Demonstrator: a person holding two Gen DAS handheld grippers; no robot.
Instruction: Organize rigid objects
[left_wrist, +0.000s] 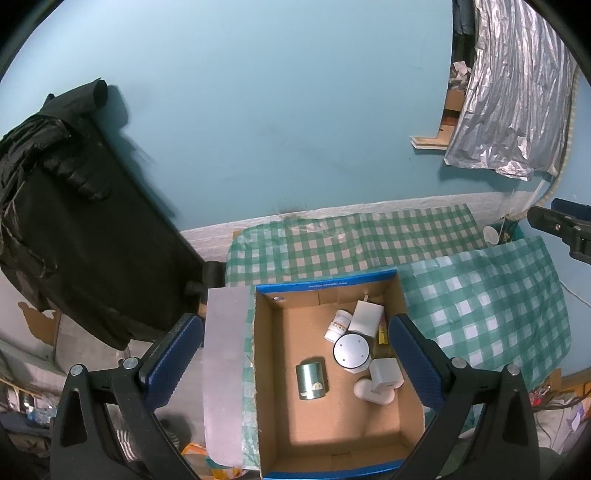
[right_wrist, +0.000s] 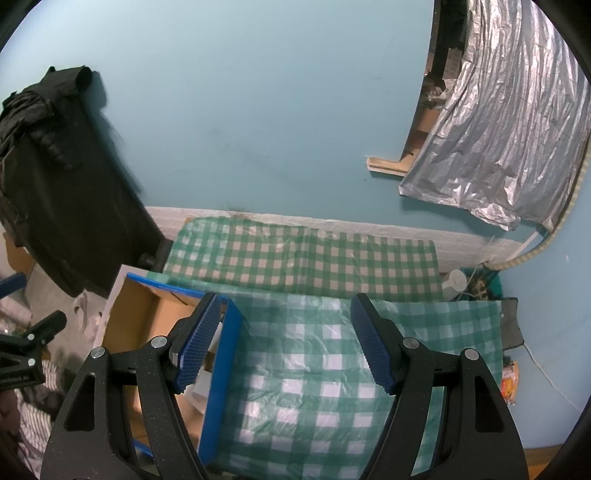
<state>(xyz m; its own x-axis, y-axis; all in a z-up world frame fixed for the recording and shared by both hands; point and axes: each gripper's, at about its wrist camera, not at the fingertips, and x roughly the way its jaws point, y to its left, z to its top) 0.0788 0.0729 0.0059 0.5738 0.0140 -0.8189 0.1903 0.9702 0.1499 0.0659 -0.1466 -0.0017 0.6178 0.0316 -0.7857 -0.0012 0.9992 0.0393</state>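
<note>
We hold the left gripper (left_wrist: 291, 363) above the open cardboard box (left_wrist: 264, 369), its jaws spread wide with nothing between the pads. Every rigid thing we can see already lies inside that box: a metal tin (left_wrist: 311, 380) on its side near the middle of the floor, a round white canister (left_wrist: 351, 350) just at its 2 o'clock, a pill bottle (left_wrist: 338, 325) and a white carton (left_wrist: 366, 317) leaning together toward 12 o'clock, and a white cube (left_wrist: 385, 374) resting against a white bottle (left_wrist: 371, 393) at the tin's 3 o'clock. The tin's long axis runs from 12 to 6 o'clock in the left wrist view, so it lies across the line between our left pads and would suit a straight-down grasp.

Our right gripper (right_wrist: 286, 350) hovers beside the box, over the green checked cloth (right_wrist: 314, 369) on the tabletop, jaws likewise apart and empty. From it the box lies at 9 o'clock, its blue-edged wall (right_wrist: 218, 369) just behind the left finger (right_wrist: 195, 347). We see nothing loose on the cloth.

We judge the left hand the nearer one for anything in the box; the right would have to swing across the wall first. The sorting looks nearly finished to us, perhaps wholly.
</note>
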